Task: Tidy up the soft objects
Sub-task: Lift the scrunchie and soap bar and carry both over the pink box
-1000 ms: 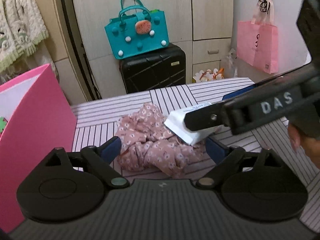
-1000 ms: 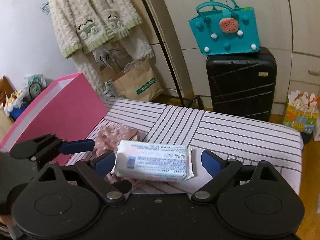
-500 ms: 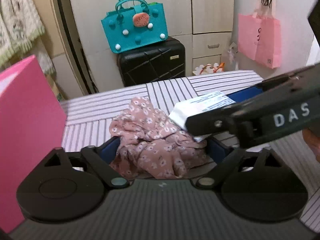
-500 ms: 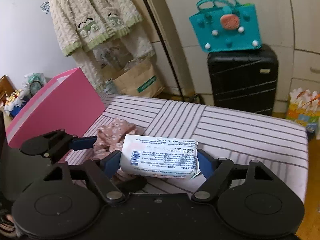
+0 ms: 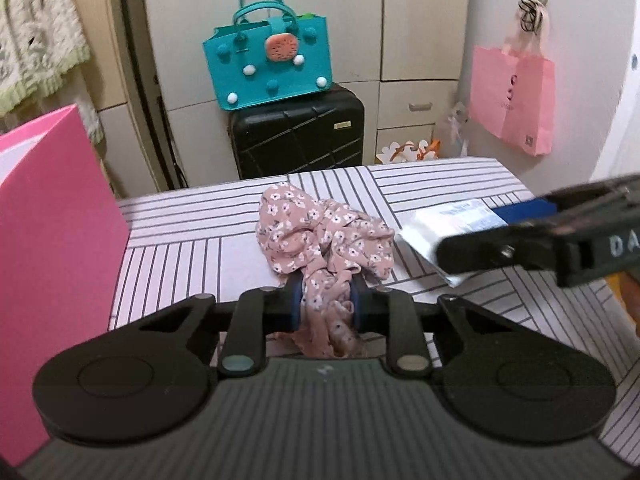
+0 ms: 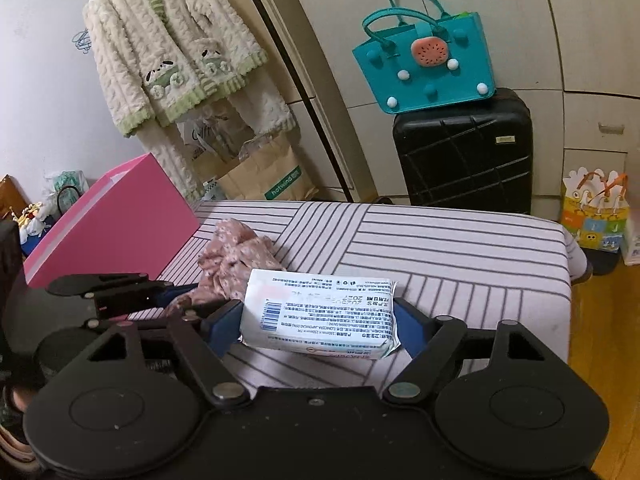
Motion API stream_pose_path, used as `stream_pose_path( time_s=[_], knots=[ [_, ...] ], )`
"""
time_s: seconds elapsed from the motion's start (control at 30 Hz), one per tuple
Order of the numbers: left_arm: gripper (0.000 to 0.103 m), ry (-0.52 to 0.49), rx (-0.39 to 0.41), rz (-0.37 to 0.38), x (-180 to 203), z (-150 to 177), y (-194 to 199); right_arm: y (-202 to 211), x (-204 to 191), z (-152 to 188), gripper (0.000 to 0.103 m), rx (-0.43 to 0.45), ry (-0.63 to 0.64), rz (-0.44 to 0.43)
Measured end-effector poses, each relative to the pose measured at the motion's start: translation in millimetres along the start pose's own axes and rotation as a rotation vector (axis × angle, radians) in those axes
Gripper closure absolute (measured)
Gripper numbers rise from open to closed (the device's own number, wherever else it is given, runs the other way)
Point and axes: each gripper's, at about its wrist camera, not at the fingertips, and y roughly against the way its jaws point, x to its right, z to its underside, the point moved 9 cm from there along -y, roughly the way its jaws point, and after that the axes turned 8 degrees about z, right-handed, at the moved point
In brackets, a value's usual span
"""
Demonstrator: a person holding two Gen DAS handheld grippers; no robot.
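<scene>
Left tongs [image 5: 326, 306] are clamped on the floral cloth [image 5: 324, 236]. Right tongs [image 6: 316, 326] grip the tissue pack [image 6: 320, 312] above the striped surface [image 6: 460, 248].

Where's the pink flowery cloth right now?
In the left wrist view the crumpled pink floral cloth sits mid-frame, pinched by the left gripper over the striped table, between the pink box and the white tissue pack.

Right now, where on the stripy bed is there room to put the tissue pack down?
The far right of the striped bed, toward the black suitcase, is bare. It's crowded near the floral cloth and pink box.
</scene>
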Motion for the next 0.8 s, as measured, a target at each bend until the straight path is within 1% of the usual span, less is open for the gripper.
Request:
stream_pose_path(
  time_s=[0.23, 0.37, 0.43, 0.5, 0.8],
  knots=[
    [0.082, 0.06, 0.037, 0.013, -2, 5, 17, 12, -1, 10, 0.02, -0.003, 0.014, 0.019],
    [0.082, 0.08, 0.058, 0.025, -2, 11, 33, 21, -9, 18, 0.02, -0.006, 0.024, 0.029],
    [0.082, 0.088, 0.044, 0.04, -2, 15, 39, 26, -14, 23, 0.02, -0.011, 0.036, 0.034],
    [0.082, 0.101, 0.007, 0.047, -4, 20, 42, 32, -20, 28, 0.02, -0.014, 0.044, 0.038],
    [0.082, 0.042, 0.022, 0.036, 4, 31, 92, 62, -49, 44, 0.02, -0.016, 0.086, 0.072]
  ],
)
